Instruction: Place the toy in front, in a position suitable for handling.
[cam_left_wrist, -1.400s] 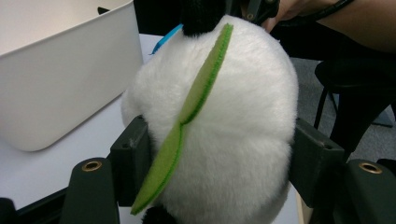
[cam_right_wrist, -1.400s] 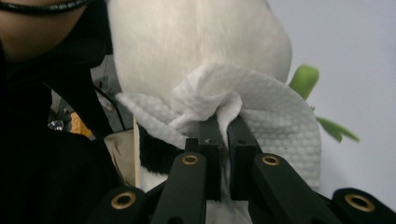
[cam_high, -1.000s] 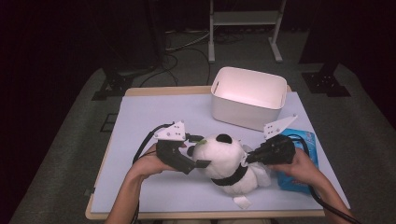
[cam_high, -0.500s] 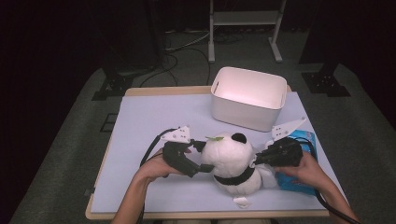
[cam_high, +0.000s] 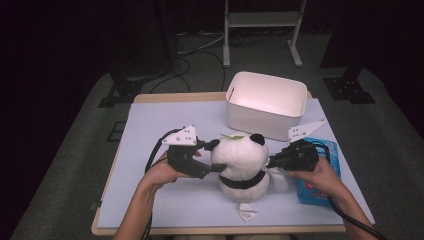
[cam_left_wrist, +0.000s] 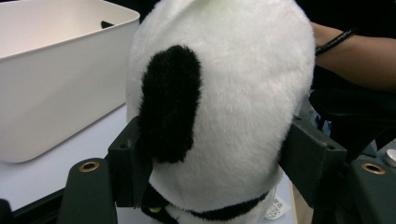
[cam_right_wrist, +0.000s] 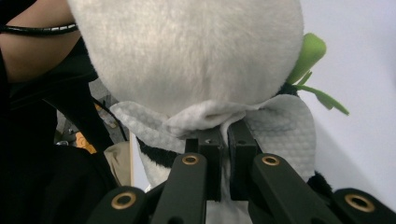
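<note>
A white and black panda plush (cam_high: 240, 159) sits upright near the table's front edge, with a green leaf (cam_high: 232, 136) on its head. My left gripper (cam_high: 216, 158) comes in from the left. Its jaws have just been closing and now press on both sides of the panda's head (cam_left_wrist: 233, 93). From the right, my right gripper (cam_high: 272, 162) is shut on a white textured cloth (cam_right_wrist: 280, 128), which it holds against the panda's head (cam_right_wrist: 187, 46). A person's hands hold both grippers.
A white plastic bin (cam_high: 265, 107) stands behind the panda, close to its head, and shows again as the bin (cam_left_wrist: 46, 84) in the left gripper view. A blue packet (cam_high: 317, 175) lies under the right hand. Bare tabletop (cam_high: 150, 120) spreads to the left and back.
The left gripper's jaws have closed in onto the panda's head. The panda has turned a little, so a black ear now shows at its top right. The right gripper stays shut on the cloth.
</note>
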